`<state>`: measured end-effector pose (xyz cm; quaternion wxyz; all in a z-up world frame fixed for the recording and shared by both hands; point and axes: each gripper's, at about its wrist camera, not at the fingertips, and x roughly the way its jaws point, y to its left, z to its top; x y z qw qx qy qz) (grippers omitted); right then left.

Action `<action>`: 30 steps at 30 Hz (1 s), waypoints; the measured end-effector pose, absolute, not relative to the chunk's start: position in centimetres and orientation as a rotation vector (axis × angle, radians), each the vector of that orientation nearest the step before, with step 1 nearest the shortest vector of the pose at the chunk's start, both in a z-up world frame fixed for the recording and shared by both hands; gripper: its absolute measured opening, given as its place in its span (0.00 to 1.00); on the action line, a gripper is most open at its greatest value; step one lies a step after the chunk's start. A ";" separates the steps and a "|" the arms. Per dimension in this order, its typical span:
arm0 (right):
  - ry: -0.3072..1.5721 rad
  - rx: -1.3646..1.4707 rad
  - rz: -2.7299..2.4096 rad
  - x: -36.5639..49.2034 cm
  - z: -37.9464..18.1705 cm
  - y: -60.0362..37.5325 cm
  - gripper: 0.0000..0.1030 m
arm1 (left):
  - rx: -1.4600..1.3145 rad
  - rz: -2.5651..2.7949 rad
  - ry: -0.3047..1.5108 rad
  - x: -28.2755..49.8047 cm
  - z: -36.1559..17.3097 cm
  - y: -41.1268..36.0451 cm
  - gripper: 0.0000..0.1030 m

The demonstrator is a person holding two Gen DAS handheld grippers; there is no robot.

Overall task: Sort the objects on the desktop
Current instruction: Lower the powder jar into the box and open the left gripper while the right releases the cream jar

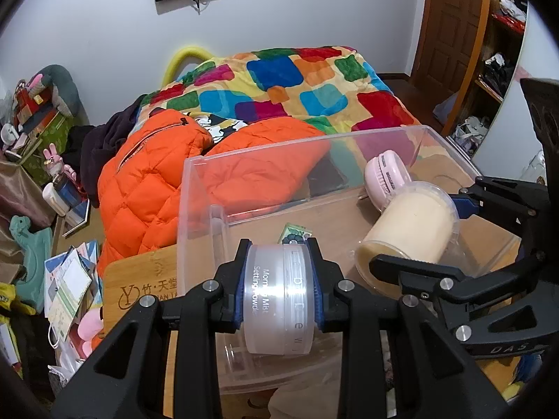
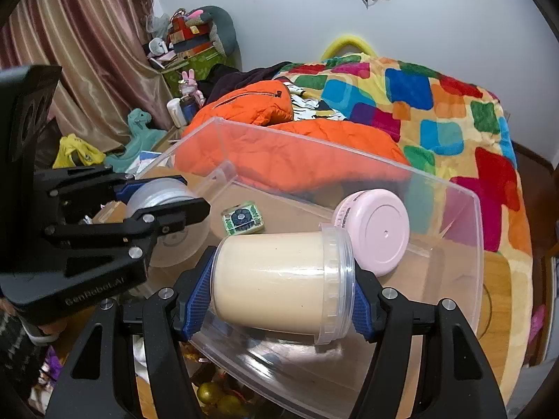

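Note:
My left gripper [image 1: 278, 286] is shut on a translucent setting-powder jar [image 1: 277, 296], held on its side over the near left part of a clear plastic bin [image 1: 195, 188]. It also shows in the right wrist view [image 2: 164, 199]. My right gripper [image 2: 279, 289] is shut on a cream-filled clear jar [image 2: 276, 286], held on its side inside the bin [image 2: 468, 230]; the left wrist view shows this jar too [image 1: 408, 234]. A pink round container [image 2: 377, 230] and a small green patterned block [image 2: 242, 221] lie on the bin floor.
The bin stands on a bamboo desk [image 1: 139, 289]. Behind it lie an orange puffer jacket [image 1: 150, 181] and a colourful blanket [image 1: 297, 80] on a bed. Clutter of papers and toys [image 1: 66, 279] fills the floor at left. A wooden door [image 1: 450, 28] is far right.

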<state>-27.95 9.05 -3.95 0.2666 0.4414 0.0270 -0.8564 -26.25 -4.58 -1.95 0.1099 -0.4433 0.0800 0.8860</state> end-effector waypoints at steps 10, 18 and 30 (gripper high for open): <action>0.061 1.207 -2.304 -28.0 -4.0 9.0 0.61 | -1.222 2.628 0.267 -25.7 -1.1 -4.3 0.28; 0.142 1.111 -2.363 -26.6 -2.1 8.7 0.61 | -1.206 2.629 0.258 -25.5 -0.8 -4.2 0.31; 0.192 1.104 -2.396 -24.9 -0.8 9.1 0.61 | -1.152 2.648 0.268 -24.0 0.6 -3.8 0.44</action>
